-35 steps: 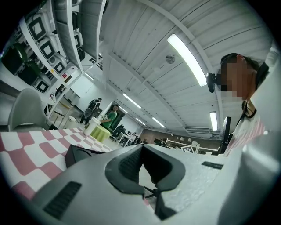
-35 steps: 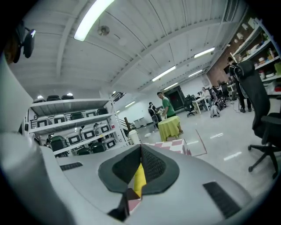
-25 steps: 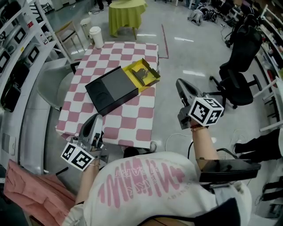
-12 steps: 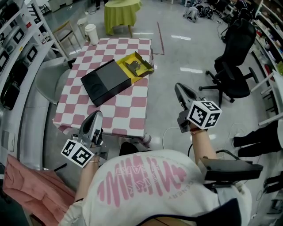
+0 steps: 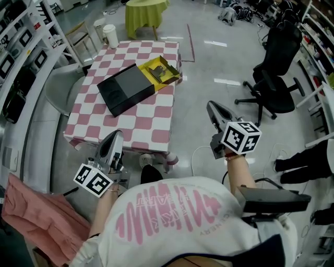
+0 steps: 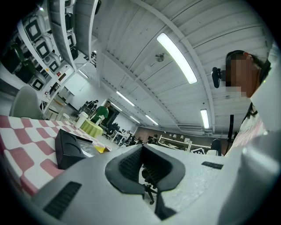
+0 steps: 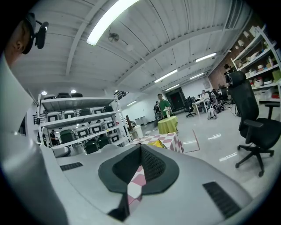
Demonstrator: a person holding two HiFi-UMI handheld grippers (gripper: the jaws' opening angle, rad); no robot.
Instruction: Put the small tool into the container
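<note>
Fingers (image 6: 130, 164) of left gripper (image 5: 117, 135) and right gripper (image 5: 210, 105), dark and ribbed, meet tip-to-tip, holding nothing.

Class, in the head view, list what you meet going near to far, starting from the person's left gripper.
left gripper → flat black rectangular box → open yellow cardboard container → white cylindrical bin → round table under green cloth

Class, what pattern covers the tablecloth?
The tablecloth is pink-and-white checked; head view shows it best.
</note>
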